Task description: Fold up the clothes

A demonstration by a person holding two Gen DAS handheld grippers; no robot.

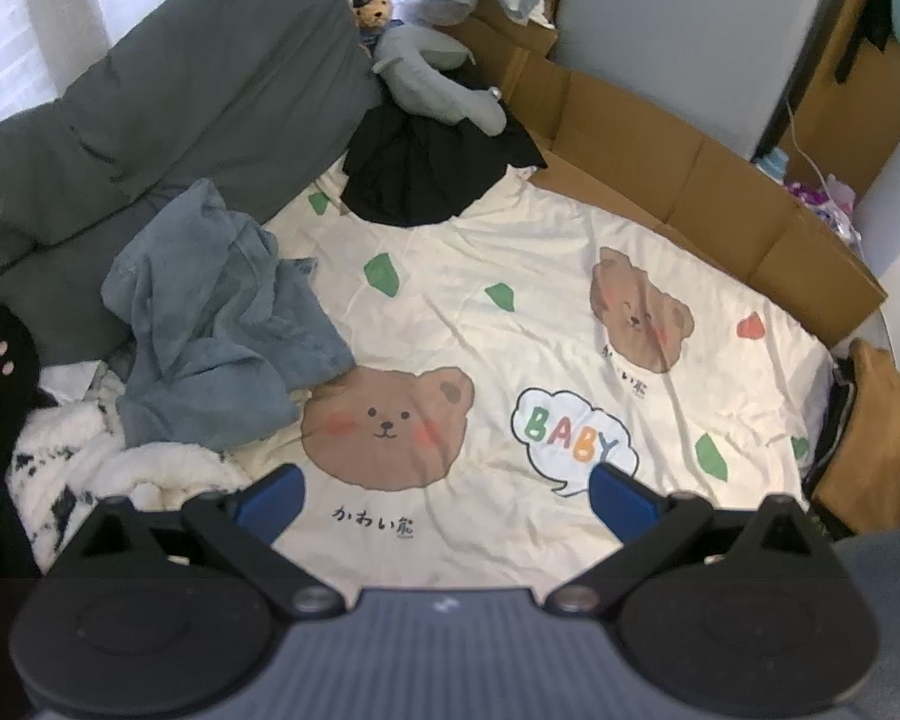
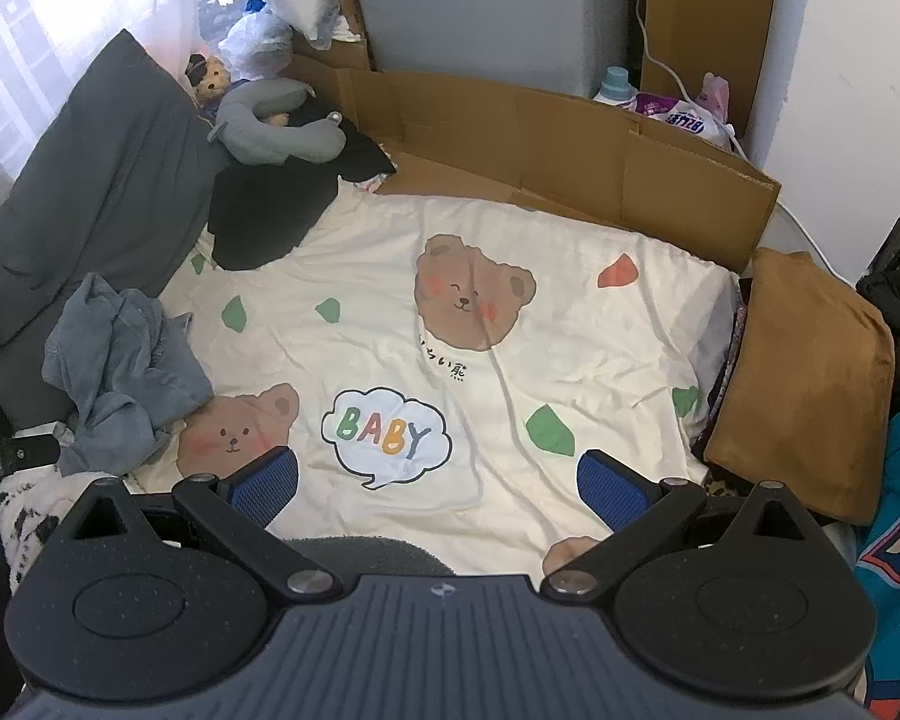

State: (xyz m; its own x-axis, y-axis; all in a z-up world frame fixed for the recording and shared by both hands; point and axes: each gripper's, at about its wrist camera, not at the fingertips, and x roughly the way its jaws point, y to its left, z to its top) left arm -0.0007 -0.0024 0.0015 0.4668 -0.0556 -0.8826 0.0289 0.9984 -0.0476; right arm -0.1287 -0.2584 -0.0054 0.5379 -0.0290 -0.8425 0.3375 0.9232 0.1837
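Crumpled blue-grey clothes [image 1: 210, 324] lie in a heap on the bed sheet [image 1: 510, 324], just left of the printed "BABY" bubble [image 1: 573, 438] and overlapping the nearer bear print beside it. A black garment [image 1: 426, 174] sits bunched at the far edge of the sheet, well beyond the bubble, with a grey plush toy [image 1: 432, 84] resting on it. The left hand-held gripper [image 1: 444, 495] hovers above the sheet near the bubble, its blue pads [image 1: 270, 498] spread apart and holding nothing. The right hand-held gripper [image 2: 438, 486] hangs just before the bubble, likewise spread wide and empty.
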